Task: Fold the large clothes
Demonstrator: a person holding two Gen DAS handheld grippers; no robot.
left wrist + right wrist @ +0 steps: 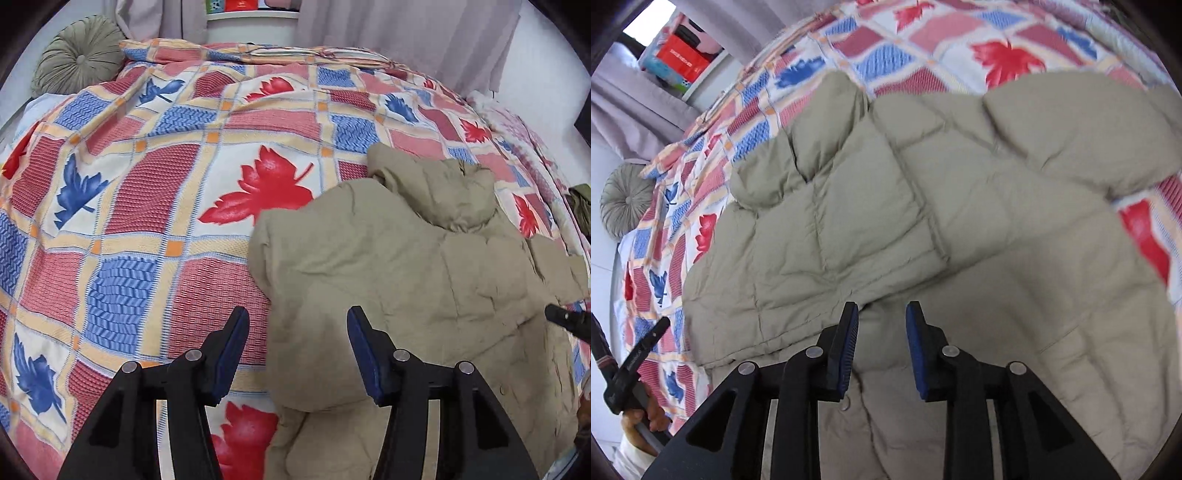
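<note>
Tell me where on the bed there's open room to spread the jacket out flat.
The bedspread lies bare left of the jacket, from the left gripper up toward the round cushion. The right side is crowded: the jacket covers it nearly to the edge, with the right gripper over it. Both grippers are open.

A leaf-patterned patchwork bedspread covered the bed. Beyond it hung pale curtains, flanking a white shelf. A round green cushion sat at the bedspread's far-left corner.
</note>
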